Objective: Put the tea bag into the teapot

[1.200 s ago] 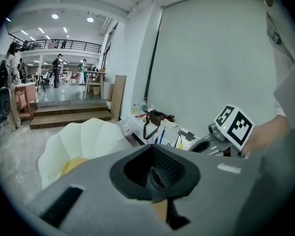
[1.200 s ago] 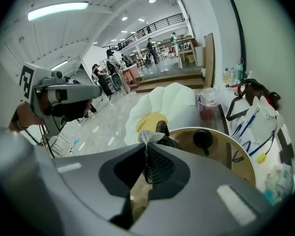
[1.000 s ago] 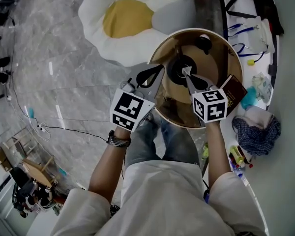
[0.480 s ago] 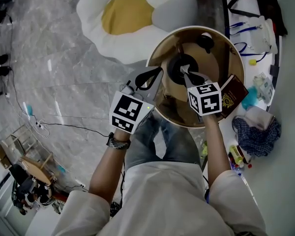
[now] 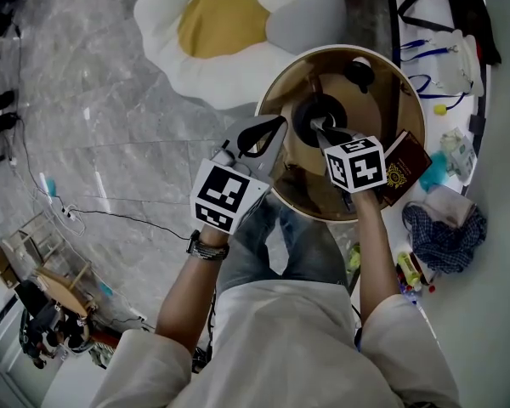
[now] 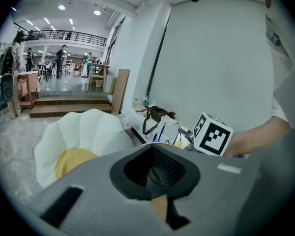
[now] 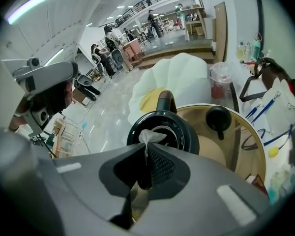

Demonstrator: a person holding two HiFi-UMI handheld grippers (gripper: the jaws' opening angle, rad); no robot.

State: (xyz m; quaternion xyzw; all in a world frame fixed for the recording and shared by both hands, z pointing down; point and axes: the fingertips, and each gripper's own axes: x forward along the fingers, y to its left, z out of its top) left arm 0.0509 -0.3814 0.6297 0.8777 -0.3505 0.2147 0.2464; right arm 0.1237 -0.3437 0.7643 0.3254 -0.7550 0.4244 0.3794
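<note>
A black teapot (image 5: 317, 116) stands open on a round wooden tray (image 5: 401, 100); its black lid (image 5: 358, 73) lies apart at the tray's far side. My right gripper (image 5: 318, 127) is shut on a white tea bag (image 7: 148, 136), which sits right above the teapot (image 7: 163, 132) opening. The lid (image 7: 219, 117) shows to the right of the pot. My left gripper (image 5: 278, 122) hovers at the tray's left rim, beside the pot, jaws together and holding nothing. In its own view the left gripper (image 6: 155, 154) looks past the tray toward the right gripper's marker cube (image 6: 213, 133).
A big white flower-shaped cushion with a yellow centre (image 5: 221, 24) lies on the floor beyond the tray. To the right are a brown booklet (image 5: 404, 165), a checked cloth (image 5: 444, 233), lanyards (image 5: 425, 53) and pens. The person's knees are under the tray's near rim.
The right gripper has edged forward with the tea bag, its cube now closer to the teapot. The left gripper has hardly moved.
</note>
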